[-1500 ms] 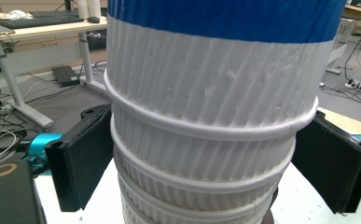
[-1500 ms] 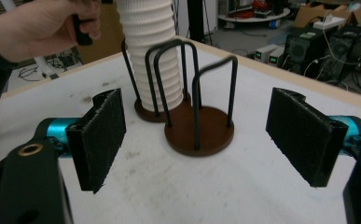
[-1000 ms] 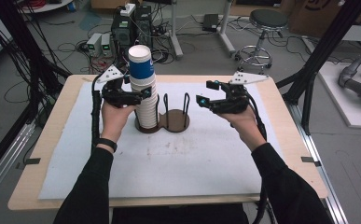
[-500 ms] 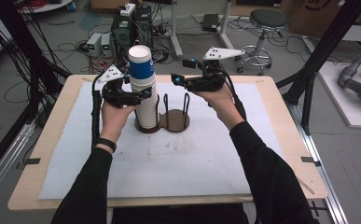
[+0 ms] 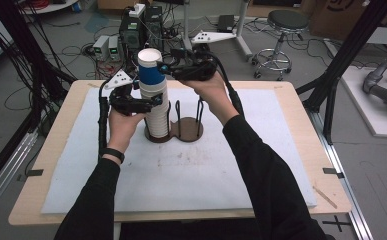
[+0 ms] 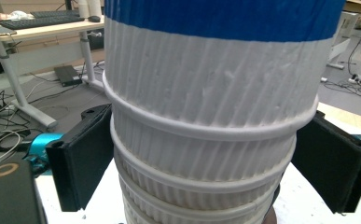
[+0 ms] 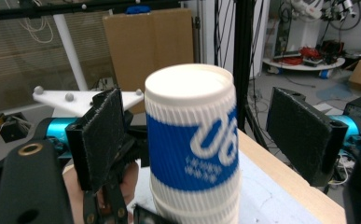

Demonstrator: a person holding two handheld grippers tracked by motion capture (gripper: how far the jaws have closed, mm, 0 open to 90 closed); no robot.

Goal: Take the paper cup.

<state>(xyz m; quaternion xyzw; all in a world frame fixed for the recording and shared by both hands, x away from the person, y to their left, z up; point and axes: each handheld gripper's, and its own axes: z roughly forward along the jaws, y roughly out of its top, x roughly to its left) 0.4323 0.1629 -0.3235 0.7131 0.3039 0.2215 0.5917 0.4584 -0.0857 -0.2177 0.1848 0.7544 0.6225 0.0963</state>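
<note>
From the high view we see the stack of paper cups upright in its holder on the worktop. In the left gripper view the left gripper clamps the lower cups. In the right gripper view the right gripper straddles the top cup, jaws released, clear of its sides.

My high view looks forward-down over the bench; both gripper views sit close on the cup stack, which all three share.
</note>
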